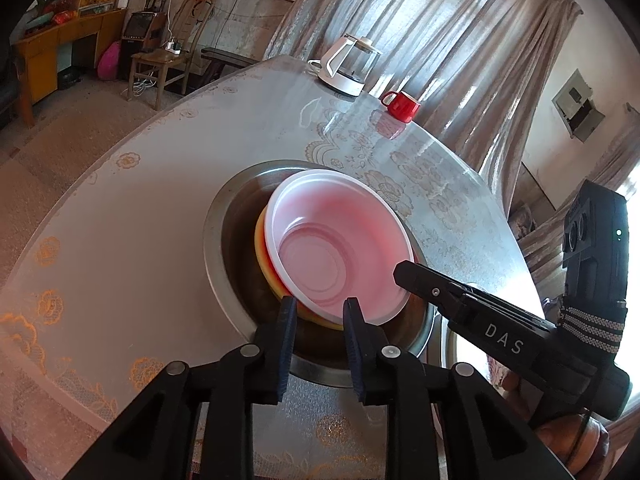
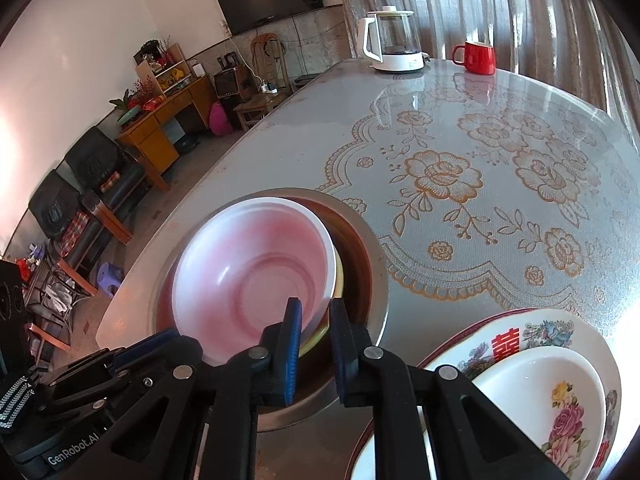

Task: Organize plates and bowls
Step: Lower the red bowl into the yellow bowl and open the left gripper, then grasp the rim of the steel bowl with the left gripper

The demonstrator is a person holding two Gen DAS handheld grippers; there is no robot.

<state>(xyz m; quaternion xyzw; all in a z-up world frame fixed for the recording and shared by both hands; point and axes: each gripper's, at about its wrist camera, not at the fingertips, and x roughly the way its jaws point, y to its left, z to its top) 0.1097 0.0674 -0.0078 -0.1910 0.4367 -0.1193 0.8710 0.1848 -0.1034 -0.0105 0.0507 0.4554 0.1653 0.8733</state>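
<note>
Already, a white plastic bowl (image 1: 340,248) with a pink-tinted inside is sitting nested on a yellow bowl (image 1: 266,268), and both are resting inside a wide steel basin (image 1: 224,248) on the worktop (image 1: 120,240), at about 12 o'clock from both grippers. The left gripper (image 1: 320,312) is hovering at the bowl's near rim with its jaws standing slightly apart, the rim lying between them but the pads not visibly pressing on it. The right gripper (image 2: 316,320) is reaching in from about 4 o'clock in the left view; its jaws are standing narrowly on either side of the stacked rims at the bowl's right edge, and whether they are actually pinching the rims I cannot tell. At about 4 o'clock in the right view, a flowered bowl (image 2: 540,392) is lying in a decorated plate (image 2: 520,328) with red characters, partly cut off by the frame. A kettle (image 2: 394,44) and a red mug (image 2: 478,56) are standing far across at 1 o'clock. Judging from this, the bowl stacking is partly done, while the flowered pieces are probably still awaiting sorting
</note>
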